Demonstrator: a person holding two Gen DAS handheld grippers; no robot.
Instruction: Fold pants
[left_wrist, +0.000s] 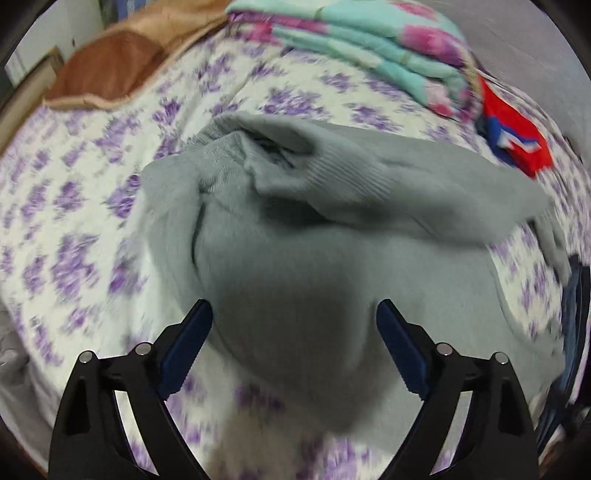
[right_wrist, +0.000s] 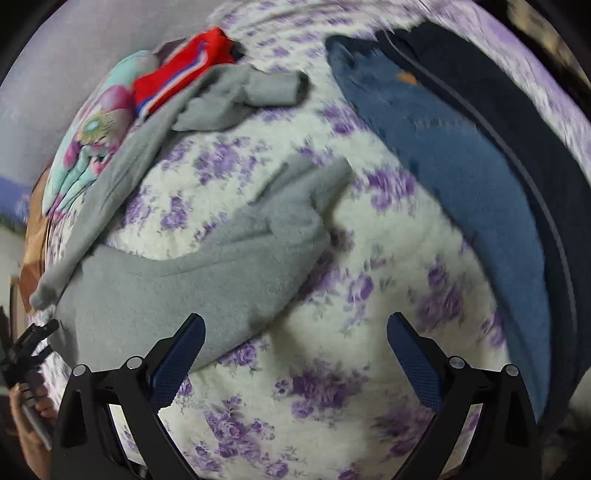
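Grey fleece pants (left_wrist: 314, 236) lie rumpled on a bed with a white and purple flowered cover (left_wrist: 74, 221). Their waistband gapes open toward the far side in the left wrist view. My left gripper (left_wrist: 294, 314) hangs just above the near part of the pants, jaws wide apart, grey cloth showing between the pads without being pinched. In the right wrist view the pants (right_wrist: 192, 273) spread to the left, one leg running up to the far left. My right gripper (right_wrist: 295, 328) is open over bare bed cover (right_wrist: 369, 295), its left finger (right_wrist: 177, 354) beside the pants' edge.
Blue jeans (right_wrist: 461, 177) and a dark navy garment (right_wrist: 517, 129) lie along the right. A red garment (right_wrist: 177, 77) and a folded teal and pink quilt (left_wrist: 369, 48) sit at the far side. A brown pillow (left_wrist: 110, 70) is far left. A hand (right_wrist: 29, 417) shows at lower left.
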